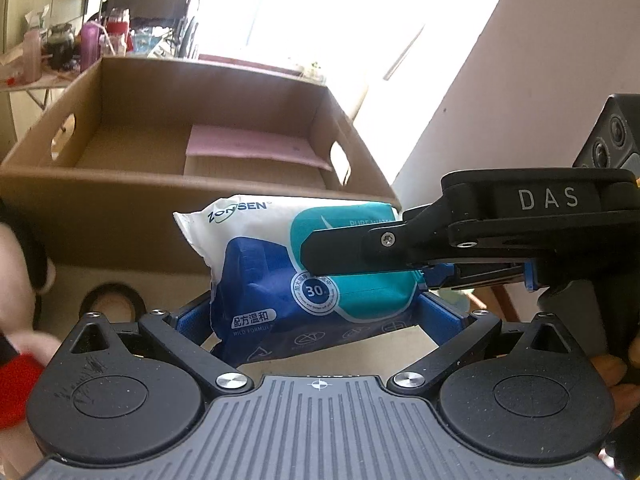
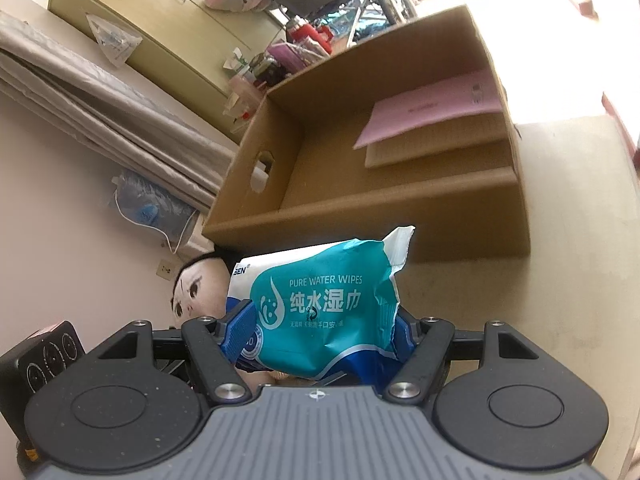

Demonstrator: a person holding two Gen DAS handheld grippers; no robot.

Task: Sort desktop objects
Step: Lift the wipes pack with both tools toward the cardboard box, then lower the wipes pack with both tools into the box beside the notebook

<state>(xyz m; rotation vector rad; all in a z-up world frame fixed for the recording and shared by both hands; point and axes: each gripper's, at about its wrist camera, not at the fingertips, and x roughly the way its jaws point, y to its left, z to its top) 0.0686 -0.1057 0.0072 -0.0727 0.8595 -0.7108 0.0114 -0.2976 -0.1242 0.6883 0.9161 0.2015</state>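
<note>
The wipes pack (image 1: 280, 264) hangs in the air just in front of the box (image 1: 120, 208), clamped from both ends. My left gripper (image 1: 316, 316) grasps its blue lower end; my right gripper (image 2: 320, 332) pinches the teal end, blue pads pressed into the wrap. A pink folder (image 2: 432, 108) lies inside the box. A doll (image 2: 192, 288) sits below, beside a tape roll (image 1: 112, 300).
</note>
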